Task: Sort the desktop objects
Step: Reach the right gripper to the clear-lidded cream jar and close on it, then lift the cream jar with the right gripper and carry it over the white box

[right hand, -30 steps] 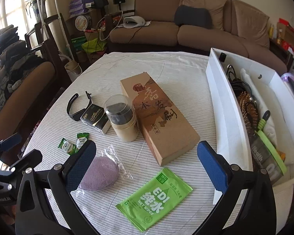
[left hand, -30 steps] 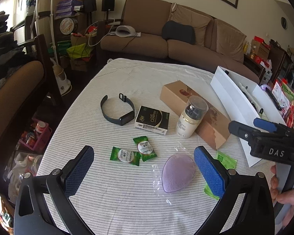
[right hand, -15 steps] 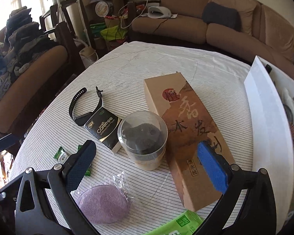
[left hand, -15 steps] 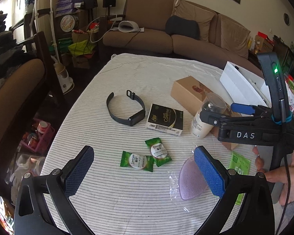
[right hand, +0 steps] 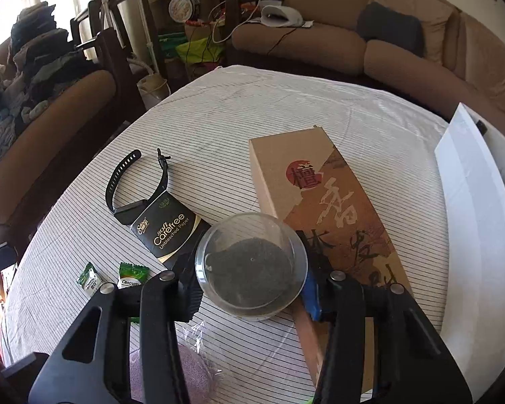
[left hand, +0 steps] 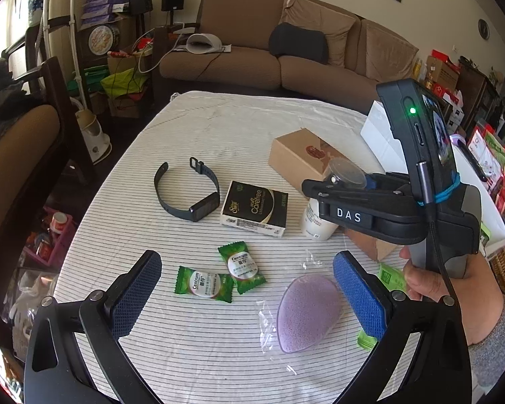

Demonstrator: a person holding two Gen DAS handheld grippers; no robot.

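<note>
The cream-coloured round bottle with a clear domed plastic cap (right hand: 250,266) stands upright on the table (left hand: 219,128), which is covered in a white cloth with thin dark stripes, just beside the long brown cardboard box printed with calligraphy (right hand: 323,202). The right gripper (right hand: 249,289) reaches down around the bottle's cap; its jaws are closing with the bottle between them, and the pads lie against the cap's sides, so the bottle is grasped. A hand (left hand: 431,279) in a grey sleeve holds this gripper's handle.

On the bottle's other side lies a small black packet lettered "soft Carefree" (left hand: 255,208), and beyond that a black fitness band with its strap undone (left hand: 185,191). Nearer the left camera sit two green wrapped Centrum candies (left hand: 219,277), touching each other, and an egg-shaped lilac sponge in clear wrap (left hand: 306,313). A green wet-wipes sachet (left hand: 392,274) shows partly behind the blue pad. The left gripper (left hand: 249,296) hovers over the candies and sponge with its jaws released wide, nothing between them. A white open box (right hand: 468,202) stands at the table's right edge.
</note>
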